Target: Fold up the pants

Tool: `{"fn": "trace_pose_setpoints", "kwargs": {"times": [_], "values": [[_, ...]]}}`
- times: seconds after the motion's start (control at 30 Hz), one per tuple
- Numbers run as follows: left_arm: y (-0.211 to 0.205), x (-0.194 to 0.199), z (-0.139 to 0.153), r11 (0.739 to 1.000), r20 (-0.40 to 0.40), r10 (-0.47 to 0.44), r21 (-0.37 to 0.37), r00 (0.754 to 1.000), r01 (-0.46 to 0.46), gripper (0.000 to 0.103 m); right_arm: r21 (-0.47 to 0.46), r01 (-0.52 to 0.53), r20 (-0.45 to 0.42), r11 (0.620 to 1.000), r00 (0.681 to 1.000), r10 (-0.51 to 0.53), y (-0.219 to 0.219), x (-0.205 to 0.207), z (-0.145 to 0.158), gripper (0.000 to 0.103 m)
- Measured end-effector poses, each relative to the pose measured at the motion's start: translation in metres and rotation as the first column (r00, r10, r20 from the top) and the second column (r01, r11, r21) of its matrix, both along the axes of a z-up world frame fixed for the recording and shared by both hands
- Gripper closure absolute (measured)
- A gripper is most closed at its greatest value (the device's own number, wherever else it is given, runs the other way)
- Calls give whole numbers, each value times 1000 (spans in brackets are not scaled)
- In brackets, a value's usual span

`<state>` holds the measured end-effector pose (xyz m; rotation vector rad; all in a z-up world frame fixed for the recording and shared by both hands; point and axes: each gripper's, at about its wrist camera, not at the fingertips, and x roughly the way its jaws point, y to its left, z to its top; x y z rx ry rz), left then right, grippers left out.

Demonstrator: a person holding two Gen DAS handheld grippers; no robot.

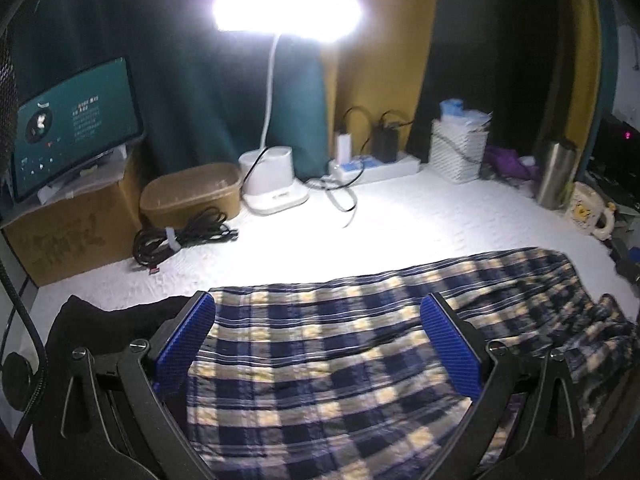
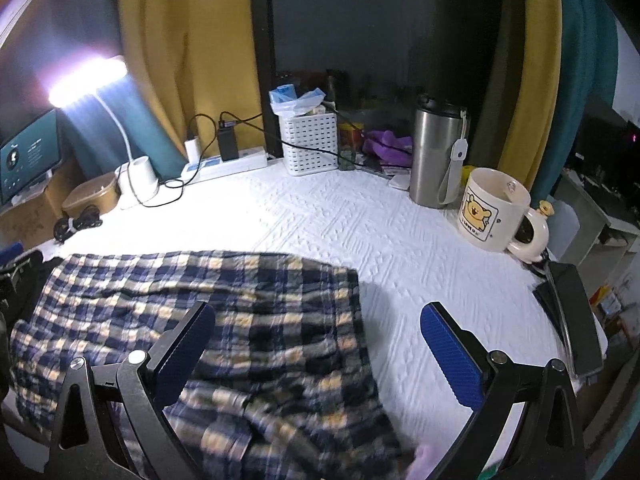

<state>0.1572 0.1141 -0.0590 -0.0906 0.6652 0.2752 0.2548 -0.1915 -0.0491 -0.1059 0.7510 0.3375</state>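
Pants (image 1: 340,344) in blue and yellow checks lie spread on the white table cover (image 1: 400,220), while the left gripper (image 1: 318,344) and the right gripper (image 2: 316,344), at 3 o'clock from it, hang above them, both released wide.

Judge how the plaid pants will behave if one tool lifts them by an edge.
Probably floppy: the plaid pants lie wrinkled and bunched on the white tabletop. Likely light and thin, so they should drape and sag rather than hold shape.

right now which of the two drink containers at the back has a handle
The cream mug with the bear picture; its handle sticks out to the side. The steel tumbler beside it is taller and has only a strap.
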Motion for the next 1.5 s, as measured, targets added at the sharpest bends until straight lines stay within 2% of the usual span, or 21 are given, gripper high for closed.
{"fn": "trace_pose_setpoints", "kwargs": {"times": [0.3,0.4,0.47,0.5,0.63,0.73,0.83,0.9,0.93,1.0,1.03,1.1,1.17,1.23,1.37,1.5], "values": [[59,36,-39,998,-158,49,35,986,-44,2,37,22,11,999,1000,-23,-12,56,6,0],[76,46,-53,999,-212,39,8,976,-38,3,40,24,-9,999,1000,-23,-13,76,1,1],[85,54,-62,999,-246,29,-24,969,-36,9,38,24,-41,999,999,-22,-13,89,-8,2],[88,57,-66,999,-260,27,-34,965,-37,11,36,25,-65,999,998,-23,-12,95,-15,5],[93,66,-78,998,-293,3,-60,956,-21,11,22,16,-149,1000,989,-13,-8,110,-45,12],[93,69,-81,999,-299,-17,-54,954,0,11,35,-8,-214,999,977,16,-3,114,-68,22],[90,72,-85,998,-307,-47,-60,950,30,23,19,-47,-260,999,964,50,4,112,-86,31],[86,72,-84,997,-296,-66,-54,953,52,30,14,-85,-275,996,958,86,11,109,-93,44],[85,76,-85,997,-292,-75,-54,953,62,33,-6,-95,-256,995,963,90,16,106,-94,46],[82,77,-84,994,-283,-107,-67,953,91,51,-31,-122,-238,992,965,111,22,104,-95,66],[79,77,-83,991,-279,-126,-72,952,111,57,-28,-131,-239,991,964,121,23,104,-95,72],[70,79,-80,989,-280,-150,-51,948,142,80,-26,-143,-238,989,962,133,24,105,-95,76],[63,80,-78,986,-286,-169,-42,943,164,92,-33,-144,-222,989,966,133,24,105,-92,77],[59,82,-75,983,-283,-184,-39,941,180,95,-45,-135,-193,990,973,124,23,105,-85,77],[59,88,-57,975,-213,-214,-100,953,196,96,-51,-90,-125,995,989,83,18,115,-68,77],[53,108,-41,973,-175,-228,-80,958,217,96,-57,-55,-77,997,996,51,14,128,-56,77]]}}
